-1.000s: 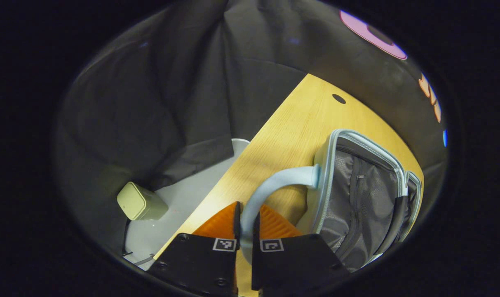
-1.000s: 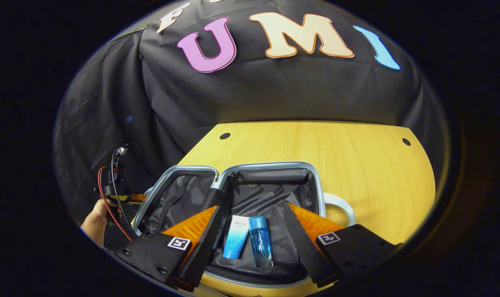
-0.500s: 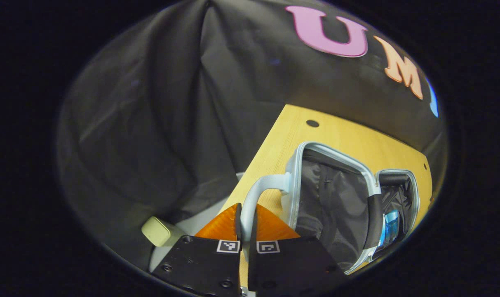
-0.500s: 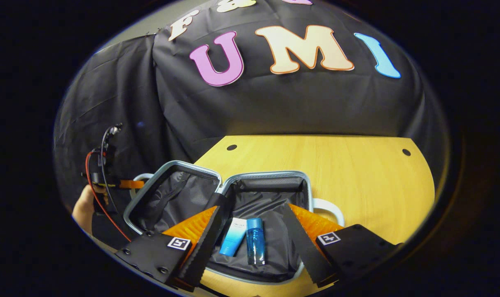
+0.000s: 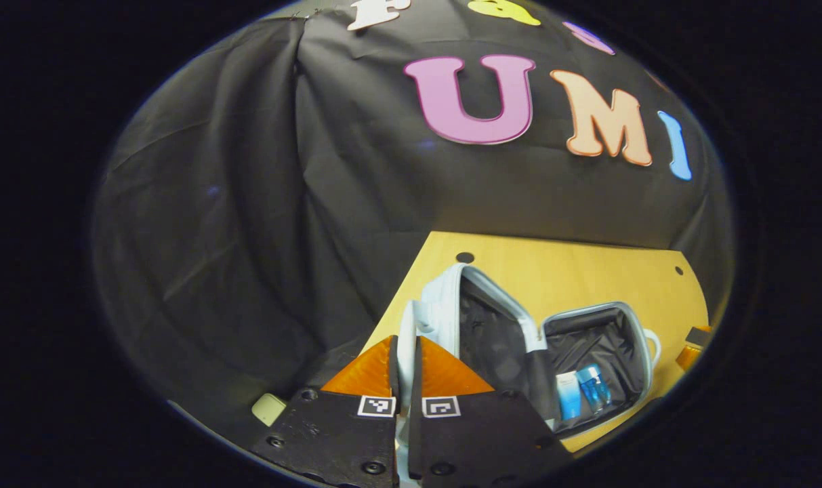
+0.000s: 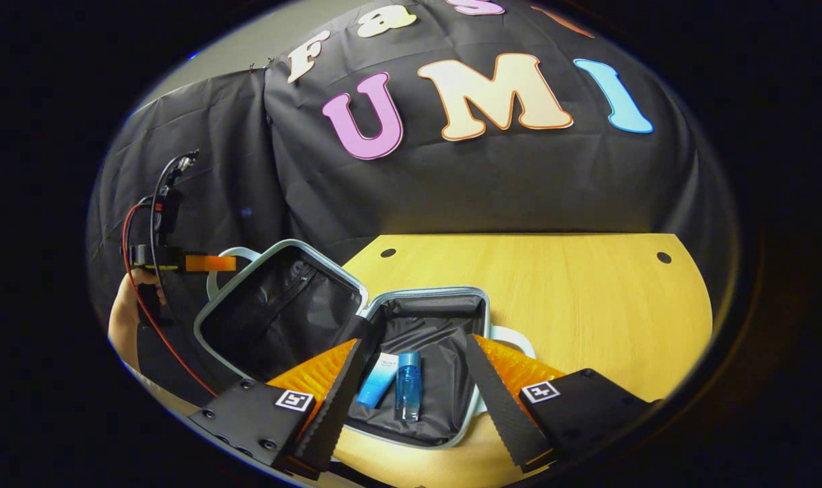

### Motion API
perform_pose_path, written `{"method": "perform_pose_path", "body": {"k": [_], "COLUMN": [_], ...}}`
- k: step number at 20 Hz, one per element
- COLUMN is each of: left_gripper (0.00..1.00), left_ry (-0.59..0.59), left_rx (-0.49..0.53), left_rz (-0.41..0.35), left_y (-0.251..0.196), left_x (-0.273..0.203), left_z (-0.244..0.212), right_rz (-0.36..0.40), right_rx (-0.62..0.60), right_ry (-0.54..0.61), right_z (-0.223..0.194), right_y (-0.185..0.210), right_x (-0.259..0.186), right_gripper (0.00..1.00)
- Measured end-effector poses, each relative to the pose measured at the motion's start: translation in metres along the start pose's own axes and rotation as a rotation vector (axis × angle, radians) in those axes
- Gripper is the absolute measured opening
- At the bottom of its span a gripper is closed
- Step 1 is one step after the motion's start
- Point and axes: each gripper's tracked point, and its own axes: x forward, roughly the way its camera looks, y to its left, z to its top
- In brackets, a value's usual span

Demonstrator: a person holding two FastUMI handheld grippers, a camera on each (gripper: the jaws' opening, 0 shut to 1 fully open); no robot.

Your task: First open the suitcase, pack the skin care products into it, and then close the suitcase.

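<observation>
A pale blue suitcase lies open on the wooden table [image 6: 587, 298]. Its base half [image 6: 444, 434] holds a light blue tube [image 6: 378, 379] and a blue bottle [image 6: 408, 385], side by side on the dark lining. The lid [image 6: 248, 285] is raised at a slant, lining facing right. My left gripper [image 5: 405, 359] is shut on the lid's pale handle [image 5: 406, 325]; in the right gripper view that gripper [image 6: 211, 263] and a hand [image 6: 122, 312] holding it appear at the left. My right gripper [image 6: 411, 400] hangs open above the base half, gripping nothing. The tube [image 5: 568, 400] and bottle [image 5: 592, 393] also show in the left gripper view.
The base half has a second pale handle [image 6: 519, 339] on its right side. The table has small round holes [image 6: 663, 257] near its far corners. A small cream box [image 5: 270, 409] sits on the floor at the left. Black cloth [image 6: 451, 176] walls the booth behind.
My left gripper has swung the lid up by its handle, from lying flat to standing at a slant. My right gripper has drawn back slightly, still open.
</observation>
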Motion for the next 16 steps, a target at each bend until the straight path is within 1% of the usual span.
{"method": "perform_pose_path", "body": {"k": [3, 4, 5, 7, 12, 16], "left_gripper": [0.00, 0.02, 0.00, 0.00, 0.00, 0.00], "left_ry": [-0.031, -0.040, -0.050, -0.063, -0.106, -0.113], "left_rx": [0.023, 0.032, 0.042, 0.055, 0.072, 0.087], "left_rz": [-0.018, -0.024, -0.033, -0.054, -0.178, -0.266], "left_y": [-0.018, -0.028, -0.037, -0.055, -0.121, -0.172], "left_x": [-0.018, -0.021, -0.024, -0.034, -0.065, -0.070], "left_z": [0.015, 0.018, 0.022, 0.028, 0.042, 0.052], "right_rz": [-0.001, -0.001, -0.004, -0.009, -0.024, -0.048], "right_rx": [-0.011, -0.014, -0.014, -0.012, -0.002, 0.017], "right_ry": [-0.022, -0.026, -0.029, -0.037, -0.058, -0.073], "right_z": [0.008, 0.009, 0.009, 0.010, 0.016, 0.019], "right_y": [-0.011, -0.015, -0.019, -0.026, -0.046, -0.066], "right_x": [-0.014, -0.018, -0.022, -0.029, -0.047, -0.058], "right_gripper": [0.95, 0.95, 0.95, 0.95, 0.95, 0.95]}}
